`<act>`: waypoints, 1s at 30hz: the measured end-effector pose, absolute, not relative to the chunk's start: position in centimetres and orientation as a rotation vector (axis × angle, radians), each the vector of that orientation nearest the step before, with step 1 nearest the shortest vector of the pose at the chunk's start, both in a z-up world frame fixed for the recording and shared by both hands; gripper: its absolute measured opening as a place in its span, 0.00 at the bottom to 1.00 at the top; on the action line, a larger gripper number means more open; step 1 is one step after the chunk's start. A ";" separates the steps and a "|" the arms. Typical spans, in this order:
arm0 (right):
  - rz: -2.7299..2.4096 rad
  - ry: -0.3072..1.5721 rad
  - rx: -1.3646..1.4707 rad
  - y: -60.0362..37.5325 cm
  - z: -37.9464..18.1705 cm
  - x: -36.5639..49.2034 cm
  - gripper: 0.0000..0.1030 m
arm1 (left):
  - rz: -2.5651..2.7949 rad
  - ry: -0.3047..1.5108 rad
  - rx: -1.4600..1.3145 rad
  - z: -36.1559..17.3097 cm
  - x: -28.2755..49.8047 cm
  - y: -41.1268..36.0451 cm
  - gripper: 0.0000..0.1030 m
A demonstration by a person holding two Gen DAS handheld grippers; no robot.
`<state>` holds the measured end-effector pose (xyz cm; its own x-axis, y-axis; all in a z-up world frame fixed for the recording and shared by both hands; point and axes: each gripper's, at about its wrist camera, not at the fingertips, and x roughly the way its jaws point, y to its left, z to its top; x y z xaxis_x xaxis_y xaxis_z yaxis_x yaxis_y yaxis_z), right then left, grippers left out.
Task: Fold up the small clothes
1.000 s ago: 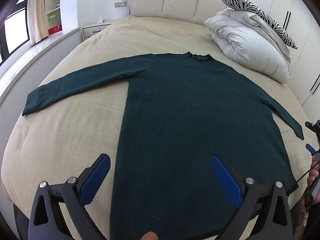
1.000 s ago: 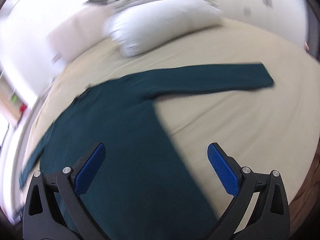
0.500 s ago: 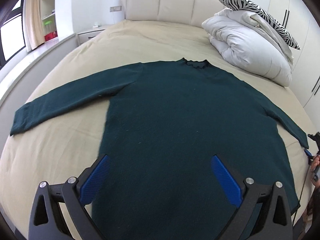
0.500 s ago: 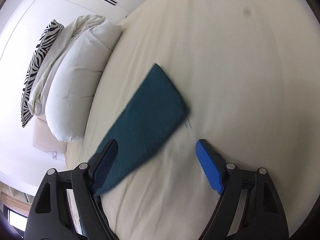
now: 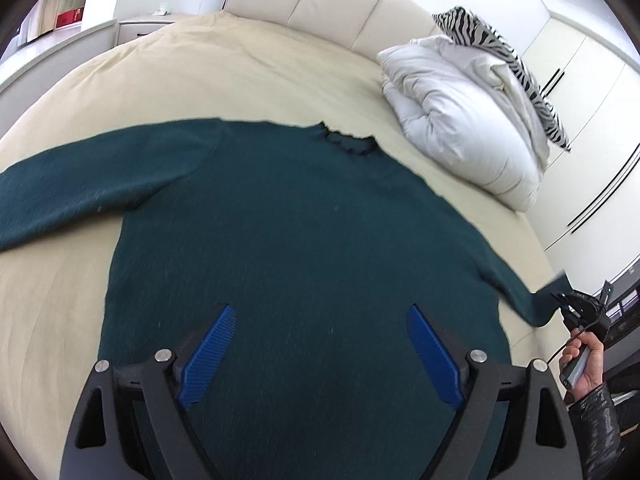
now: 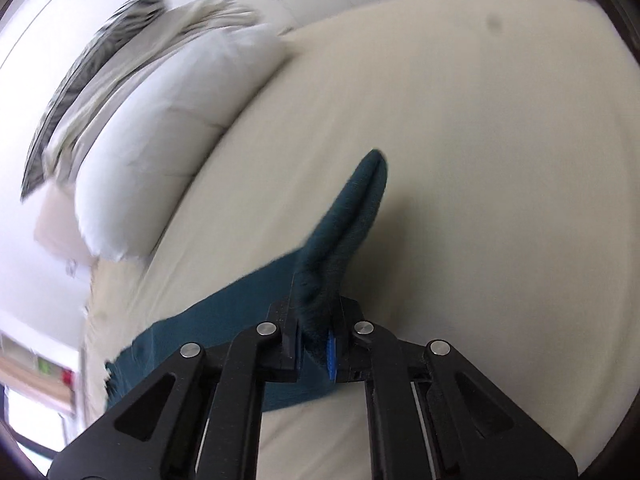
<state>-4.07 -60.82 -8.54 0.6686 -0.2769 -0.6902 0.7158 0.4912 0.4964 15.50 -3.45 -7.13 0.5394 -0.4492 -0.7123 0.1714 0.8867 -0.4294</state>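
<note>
A dark green long-sleeved sweater (image 5: 304, 240) lies flat, front down or up I cannot tell, on the beige bed (image 5: 224, 72), sleeves spread, collar (image 5: 348, 144) at the far side. My left gripper (image 5: 320, 348) is open and empty, hovering over the sweater's lower body. My right gripper (image 6: 316, 340) is shut on the cuff end of the right sleeve (image 6: 352, 216), which stands up pinched between the fingers, lifted off the sheet. The same gripper shows in the left wrist view (image 5: 576, 308) at the bed's right edge, holding the sleeve end.
A folded white duvet (image 5: 460, 120) with a zebra-print pillow (image 5: 500, 56) lies at the bed's far right, also in the right wrist view (image 6: 160, 128). The padded headboard (image 5: 320, 4) is behind, white wardrobes (image 5: 592, 120) at right, a nightstand (image 5: 140, 28) at far left.
My right gripper has closed on the right sleeve's cuff and raised it; it was open over the cuff before. My left gripper has moved forward and lower over the sweater's body.
</note>
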 end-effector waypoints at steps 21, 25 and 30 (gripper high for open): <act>0.232 0.793 0.677 -25.2 -13.0 15.0 0.66 | -0.471 0.994 -0.561 -10.2 22.7 -3.8 0.79; 0.145 0.720 0.719 -28.8 -12.5 10.6 0.66 | -0.507 1.035 -0.503 -10.9 24.2 -8.1 0.73; 0.048 0.682 0.898 -34.9 -14.3 7.2 0.67 | -0.520 1.137 -0.381 -12.8 26.8 -13.2 0.41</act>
<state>7.24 -34.93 -14.32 0.7898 0.3135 -0.5272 0.2372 0.6365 0.7339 26.78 -13.17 -12.78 0.3234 -0.5713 -0.7543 0.1963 0.8204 -0.5371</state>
